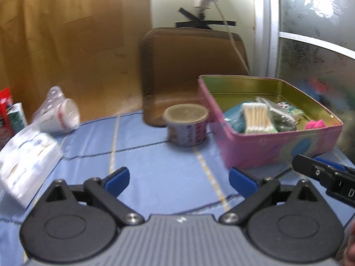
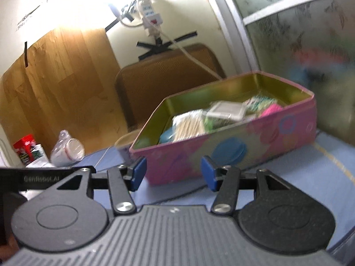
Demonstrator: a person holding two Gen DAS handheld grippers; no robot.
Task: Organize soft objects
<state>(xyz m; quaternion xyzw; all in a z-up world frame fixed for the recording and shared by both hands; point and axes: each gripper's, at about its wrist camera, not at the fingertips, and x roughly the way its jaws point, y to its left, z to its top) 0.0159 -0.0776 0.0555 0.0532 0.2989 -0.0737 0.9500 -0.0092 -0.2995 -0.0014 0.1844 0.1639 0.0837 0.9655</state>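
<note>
On blue cloth (image 1: 155, 155): pink tin (image 1: 277, 146) running lengthwise away rightward, cotton swabs (image 1: 257, 117) inside, lidded tub (image 1: 186, 124) beside; left gripper (image 1: 179, 177) and right gripper (image 2: 173, 173) spread, empty.

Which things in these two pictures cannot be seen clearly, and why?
- Left wrist view: white packet, cut by the left edge and blurred; print unreadable.
- Left wrist view: red carton, mostly cut off by the edge.
- Right wrist view: round tub, largely hidden behind the pink tin.
- Both views: items under the cotton swabs in the tin, covered and blurred.
- Shapes behind the frosted glass: only colours.
</note>
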